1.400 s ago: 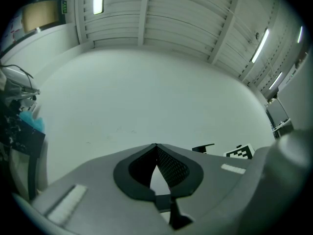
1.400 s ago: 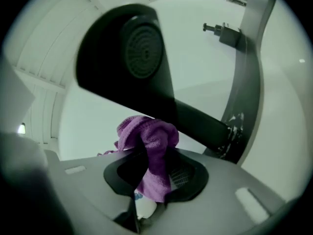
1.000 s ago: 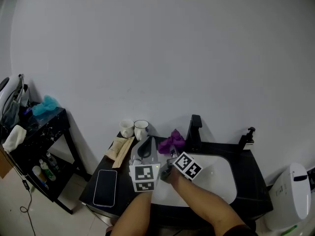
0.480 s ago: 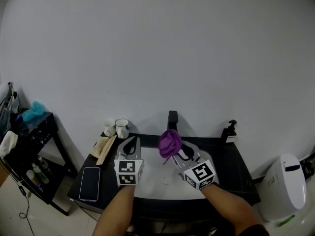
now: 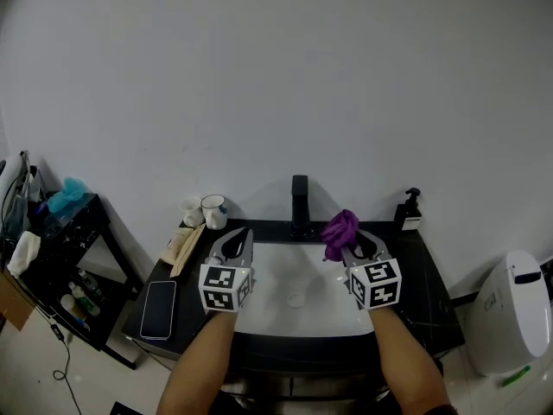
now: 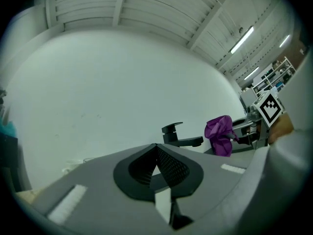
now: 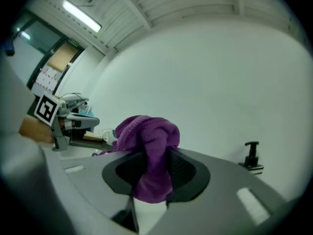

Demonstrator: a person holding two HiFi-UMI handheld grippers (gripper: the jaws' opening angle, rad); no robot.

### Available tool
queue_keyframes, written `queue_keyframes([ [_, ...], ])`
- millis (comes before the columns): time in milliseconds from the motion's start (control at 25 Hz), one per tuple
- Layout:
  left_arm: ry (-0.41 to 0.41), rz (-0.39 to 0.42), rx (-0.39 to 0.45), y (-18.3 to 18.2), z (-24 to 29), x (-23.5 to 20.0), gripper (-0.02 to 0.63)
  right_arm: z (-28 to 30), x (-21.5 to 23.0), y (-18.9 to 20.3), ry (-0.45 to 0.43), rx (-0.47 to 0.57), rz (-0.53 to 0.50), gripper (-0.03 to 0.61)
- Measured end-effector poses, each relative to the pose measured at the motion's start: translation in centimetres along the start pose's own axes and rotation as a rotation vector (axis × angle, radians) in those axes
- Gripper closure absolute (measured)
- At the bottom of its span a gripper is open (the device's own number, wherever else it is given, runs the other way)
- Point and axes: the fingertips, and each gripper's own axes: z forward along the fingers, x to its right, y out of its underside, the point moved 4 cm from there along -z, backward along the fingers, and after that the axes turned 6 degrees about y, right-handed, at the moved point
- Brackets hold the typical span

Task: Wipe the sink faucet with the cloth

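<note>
The right gripper (image 5: 344, 242), clamped on the purple cloth (image 5: 340, 227), has carried it to the right of the faucet (image 5: 300, 201), not touching, so wiping hasn't begun; the left gripper (image 5: 236, 235) hangs closed, empty.

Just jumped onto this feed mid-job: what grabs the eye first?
The purple cloth stands out, bunched in the shut right claw. It is held above the right side of the sink, just right of the black faucet and apart from it. The left claw is shut on nothing over the sink's left edge, and a phone lies further left.
</note>
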Motion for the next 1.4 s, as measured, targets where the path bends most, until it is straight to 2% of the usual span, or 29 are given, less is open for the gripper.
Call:
queue_keyframes([
  [80,0.013,0.018,-0.009,0.1,0.2,0.3,0.597,-0.2,-0.2,0.0,0.02,0.002,-0.027,0.454],
  [400,0.011,0.032,-0.032,0.3,0.2,0.4,0.597,0.0,-1.0,0.1,0.006,-0.01,-0.08,0.454],
  [600,-0.002,-0.013,-0.02,0.4,0.0,0.0,0.597,-0.2,-0.3,0.8,0.021,-0.037,-0.081,0.454],
  [1080,0.005,0.009,-0.033,0.3,0.4,0.1,0.597,0.3,-0.2,1.0,0.034,-0.055,-0.079,0.46],
  [1400,-0.001,0.003,-0.039,0.3,0.4,0.0,0.597,0.2,-0.8,0.9,0.013,-0.043,-0.104,0.46],
])
